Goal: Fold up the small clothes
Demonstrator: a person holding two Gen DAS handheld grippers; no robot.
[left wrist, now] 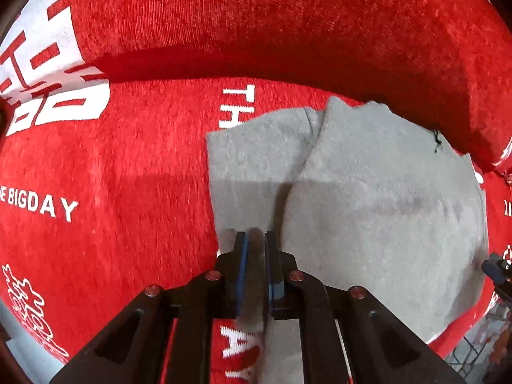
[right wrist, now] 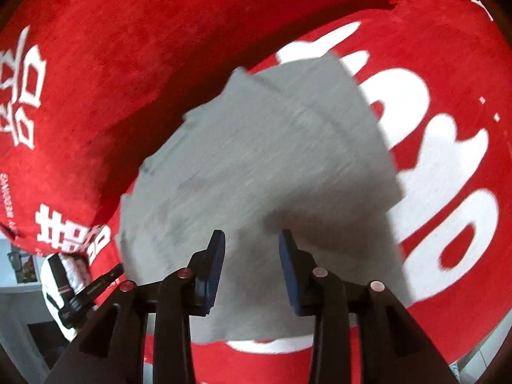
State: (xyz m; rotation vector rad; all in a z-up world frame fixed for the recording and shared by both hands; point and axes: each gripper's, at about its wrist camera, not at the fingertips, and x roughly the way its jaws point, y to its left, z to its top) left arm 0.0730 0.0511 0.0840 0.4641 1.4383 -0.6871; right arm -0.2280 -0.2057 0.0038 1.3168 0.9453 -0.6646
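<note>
My right wrist view smeared by motion blur; left sharper. Bright, saturated light, dark shadow band under red cushion (left wrist: 288,16); fisheye corners black.

A garment (left wrist: 368,198) is spread on a sofa seat (left wrist: 128,176), before the backrest (left wrist: 256,22). One flap is folded over the garment's left part. A left corner is pinched in the left hand-held gripper (left wrist: 256,240); the right hand-held gripper (right wrist: 251,240) is held over the garment's near edge.
</note>
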